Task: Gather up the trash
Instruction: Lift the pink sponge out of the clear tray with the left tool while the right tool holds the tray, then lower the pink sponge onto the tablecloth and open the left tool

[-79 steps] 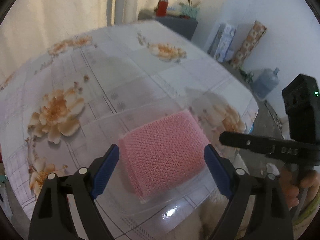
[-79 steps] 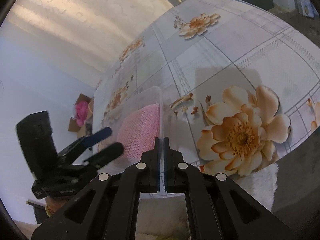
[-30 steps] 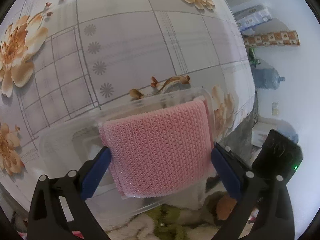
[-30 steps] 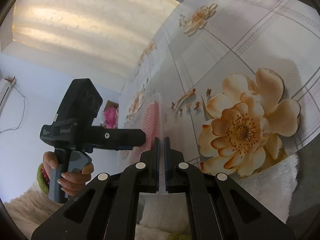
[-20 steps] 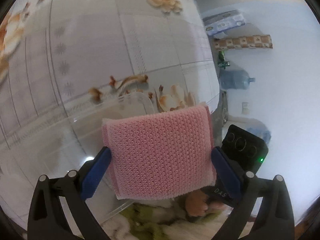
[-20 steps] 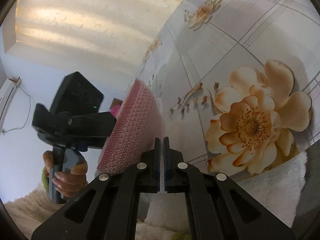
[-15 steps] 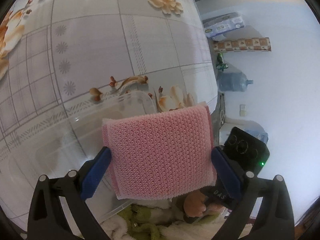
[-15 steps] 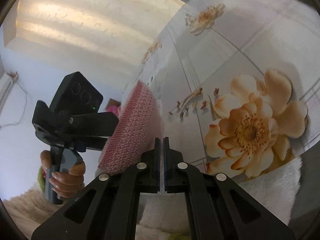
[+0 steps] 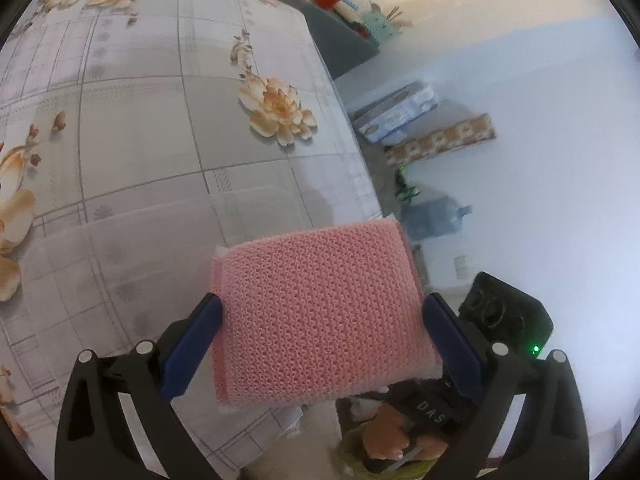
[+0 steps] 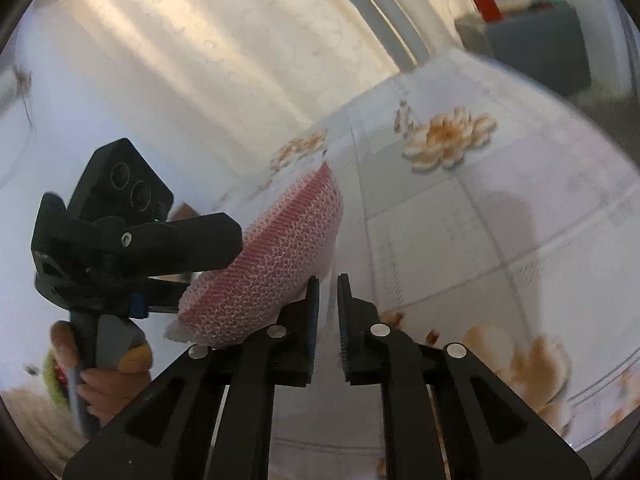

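Note:
My left gripper (image 9: 320,304) is shut on a pink knitted sponge (image 9: 320,312), its blue pads pressing both short sides, held above the table's near right corner. A clear plastic tray (image 9: 120,256) lies empty on the floral tablecloth just beyond and left of the sponge. In the right wrist view the sponge (image 10: 280,248) hangs left of my right gripper (image 10: 328,284). That gripper's jaws are opening, with a narrow gap between the pads. I make out nothing pressed between them. A hand (image 10: 104,384) holds the left gripper's handle.
The flowered tablecloth (image 9: 160,120) ends at an edge on the right. Beyond it on the floor stand a water jug (image 9: 436,220), boxes (image 9: 396,112) and a grey cabinet (image 9: 340,40) with a red item. A curtain (image 10: 240,60) hangs behind the table.
The left gripper has lifted the pink sponge out of the clear tray and up. The right gripper, earlier shut on the tray's wall, now shows a gap between its pads. Both views tilted upward.

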Available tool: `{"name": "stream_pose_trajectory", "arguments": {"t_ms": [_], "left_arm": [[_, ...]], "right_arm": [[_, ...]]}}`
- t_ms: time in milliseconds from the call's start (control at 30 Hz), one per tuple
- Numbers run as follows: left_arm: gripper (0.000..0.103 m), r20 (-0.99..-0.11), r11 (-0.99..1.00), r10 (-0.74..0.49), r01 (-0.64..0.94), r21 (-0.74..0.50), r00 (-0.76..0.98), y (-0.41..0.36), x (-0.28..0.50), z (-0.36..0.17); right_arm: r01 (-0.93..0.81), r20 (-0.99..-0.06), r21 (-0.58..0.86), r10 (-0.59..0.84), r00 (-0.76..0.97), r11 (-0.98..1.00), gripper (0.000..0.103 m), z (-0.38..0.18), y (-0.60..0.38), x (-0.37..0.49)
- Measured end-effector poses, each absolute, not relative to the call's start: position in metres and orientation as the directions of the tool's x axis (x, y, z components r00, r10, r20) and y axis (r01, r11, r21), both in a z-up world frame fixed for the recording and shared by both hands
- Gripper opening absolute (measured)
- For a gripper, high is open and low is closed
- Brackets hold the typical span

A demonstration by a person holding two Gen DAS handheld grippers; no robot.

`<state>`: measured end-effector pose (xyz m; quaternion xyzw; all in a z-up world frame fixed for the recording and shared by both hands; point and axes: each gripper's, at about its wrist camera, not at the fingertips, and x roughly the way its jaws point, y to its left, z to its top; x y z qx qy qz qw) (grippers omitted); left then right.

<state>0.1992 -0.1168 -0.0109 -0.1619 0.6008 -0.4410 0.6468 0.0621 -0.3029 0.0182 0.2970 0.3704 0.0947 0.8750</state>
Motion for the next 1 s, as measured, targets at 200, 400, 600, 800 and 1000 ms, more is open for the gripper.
{"name": "stream_pose_trajectory", "arguments": {"t_ms": [200, 400, 600, 800, 1000], "left_arm": [[0.097, -0.577, 0.505, -0.813, 0.400, -0.765, -0.078, -0.108, 0.199, 0.001], [0.097, -0.522, 0.454, -0.853, 0.471, -0.756, -0.015, -0.099, 0.198, 0.040], [0.097, -0.491, 0.450, -0.868, 0.542, -0.710, 0.078, -0.053, 0.178, 0.089], [0.097, -0.525, 0.557, -0.825, 0.453, -0.696, 0.209, 0.017, 0.168, 0.084], [0.097, -0.579, 0.655, -0.752, 0.260, -0.709, 0.315, 0.092, 0.162, 0.040]], "right_arm": [[0.042, -0.616, 0.468, 0.292, 0.731, 0.883, 0.028, 0.036, -0.296, 0.056], [0.015, -0.590, 0.376, 0.227, 0.775, 0.926, 0.035, 0.073, -0.287, 0.064], [-0.095, -0.549, 0.350, 0.286, 0.785, 0.932, 0.036, 0.115, -0.253, 0.061], [-0.239, -0.575, 0.413, 0.455, 0.680, 0.879, 0.040, 0.115, -0.197, 0.085], [-0.304, -0.678, 0.446, 0.539, 0.500, 0.842, 0.050, 0.080, -0.138, 0.122]]}}
